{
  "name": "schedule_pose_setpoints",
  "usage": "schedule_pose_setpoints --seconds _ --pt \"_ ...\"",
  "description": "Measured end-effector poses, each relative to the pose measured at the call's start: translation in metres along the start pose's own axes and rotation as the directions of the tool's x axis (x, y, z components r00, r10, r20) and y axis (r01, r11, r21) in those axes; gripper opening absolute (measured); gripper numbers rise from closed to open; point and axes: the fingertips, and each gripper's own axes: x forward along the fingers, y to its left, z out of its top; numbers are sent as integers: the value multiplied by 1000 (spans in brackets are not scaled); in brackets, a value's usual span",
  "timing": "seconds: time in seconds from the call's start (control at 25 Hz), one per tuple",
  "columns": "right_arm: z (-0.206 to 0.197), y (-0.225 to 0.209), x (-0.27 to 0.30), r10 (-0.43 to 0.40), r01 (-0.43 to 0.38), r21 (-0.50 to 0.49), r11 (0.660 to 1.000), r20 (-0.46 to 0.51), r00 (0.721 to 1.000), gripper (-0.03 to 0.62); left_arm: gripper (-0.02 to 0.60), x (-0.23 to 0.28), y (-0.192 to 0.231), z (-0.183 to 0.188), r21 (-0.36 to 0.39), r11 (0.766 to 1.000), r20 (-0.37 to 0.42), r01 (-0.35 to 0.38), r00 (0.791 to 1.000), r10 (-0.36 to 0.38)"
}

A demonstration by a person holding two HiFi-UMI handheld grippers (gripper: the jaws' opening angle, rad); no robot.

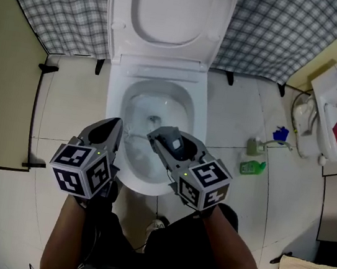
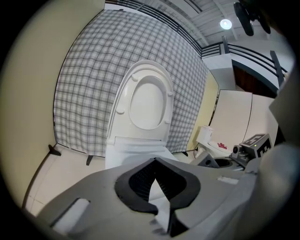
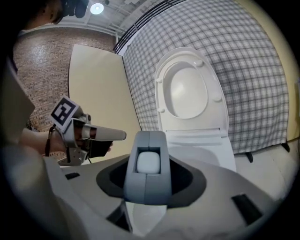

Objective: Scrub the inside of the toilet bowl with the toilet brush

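The white toilet stands with its lid (image 1: 172,6) raised and its bowl rim (image 1: 199,124) in the middle of the head view; a little water lies at the bottom. My right gripper (image 1: 162,142) hovers over the bowl's front edge, shut on the grey handle of the toilet brush (image 3: 149,165), which fills the gap between the jaws. The brush's head I cannot make out. Just left of it, my left gripper (image 1: 111,130) hangs over the rim with its jaws together and nothing between them (image 2: 155,161). The toilet lid (image 2: 149,101) and bowl (image 3: 206,152) also show ahead of both grippers.
A plaid curtain (image 1: 56,1) hangs behind the toilet. On the tiled floor to the right lie a green bottle (image 1: 252,168), a small blue object (image 1: 280,134) and a white appliance (image 1: 329,111). The person's legs and a shoe (image 1: 156,225) are below the bowl.
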Motion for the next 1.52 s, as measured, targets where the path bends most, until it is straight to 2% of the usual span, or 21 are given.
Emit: schedule_pose_setpoints --seconds 0.32,0.6,0.76,0.96,1.12,1.28,1.4,1.52 --pt "-24 24 -65 38 -38 7 999 -70 997 202 9 -4 -20 0 29 999 -7 17 1000 -16" --pt "-30 27 -81 37 -36 14 999 -87 996 202 9 -1 -28 -7 32 999 -18 25 1000 -25" --pt "-30 21 -69 24 -22 30 999 -70 997 202 11 1 -29 -11 33 999 -25 23 999 -22" --pt "-24 8 -34 -33 33 50 998 1 999 202 11 -1 -13 -14 39 999 -37 -7 999 8" --pt "-15 -15 -3 -121 119 44 992 44 992 202 9 -3 1 -19 31 999 -49 -29 998 31" --pt "-7 -51 23 -207 198 114 974 78 975 201 10 -5 7 -23 24 999 -56 -36 998 37" --pt "3 -67 30 -217 202 151 968 89 972 201 9 -8 13 -22 23 999 -54 -44 998 46" --pt "4 -68 31 -198 187 156 970 59 978 202 11 -10 15 -21 19 999 -49 -43 998 44"
